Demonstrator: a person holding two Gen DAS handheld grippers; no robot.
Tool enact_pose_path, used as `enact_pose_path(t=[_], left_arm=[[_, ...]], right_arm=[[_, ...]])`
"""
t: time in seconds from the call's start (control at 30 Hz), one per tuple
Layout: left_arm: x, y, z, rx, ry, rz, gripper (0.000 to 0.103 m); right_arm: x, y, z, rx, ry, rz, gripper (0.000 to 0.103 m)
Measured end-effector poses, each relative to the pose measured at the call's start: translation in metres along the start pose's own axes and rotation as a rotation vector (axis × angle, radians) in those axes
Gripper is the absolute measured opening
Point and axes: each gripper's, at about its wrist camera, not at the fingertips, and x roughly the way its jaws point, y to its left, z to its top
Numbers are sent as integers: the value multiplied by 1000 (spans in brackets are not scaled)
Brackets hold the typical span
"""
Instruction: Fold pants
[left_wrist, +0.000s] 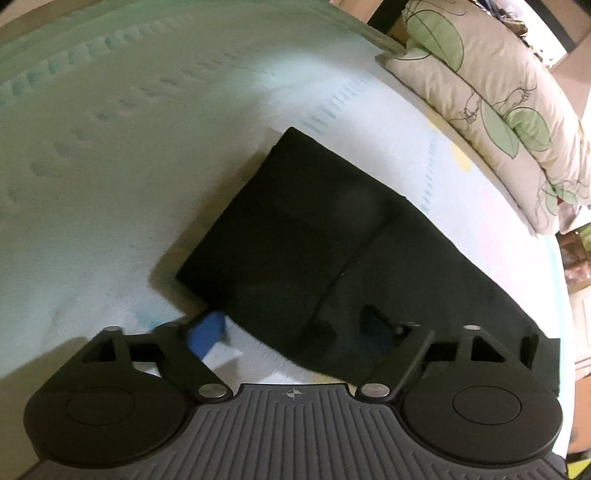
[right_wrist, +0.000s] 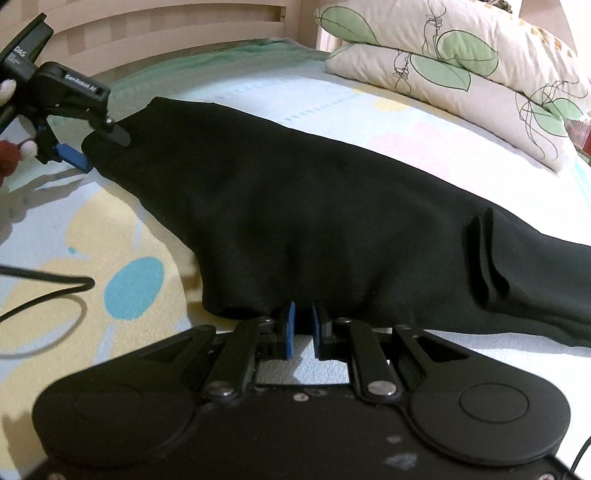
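Black pants (right_wrist: 314, 221) lie on a bed (right_wrist: 122, 236) | left gripper (left_wrist: 295, 332) fingers wide apart | right gripper (right_wrist: 303, 325) pinches the edge

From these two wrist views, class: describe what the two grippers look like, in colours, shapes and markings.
Both grippers are black, with round discs, linkage bars, silver pivot pins and blue finger pads. The left gripper carries white "Genrobot.AI" lettering; its base is ribbed grey. The right gripper has a smooth black base.
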Motion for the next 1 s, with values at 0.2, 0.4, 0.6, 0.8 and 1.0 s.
enact_pose_path(t=[0.2,0.4,0.6,0.8,1.0], left_arm=[[9,-14,0,30,-23,43,99],[14,-18,5,39,-50,66,102],[13,-17,10,27,-119,161,40],[0,-19,17,1,-83,75,10],[-41,-69,27,135,-150,65,9]], right_arm=[[1,0,3,-1,10,7,13],[2,-1,5,-2,16,12,13],[2,-2,6,1,19,17,13],[1,-4,3,10,2,18,13],[-2,-6,-3,10,-18,21,13]])
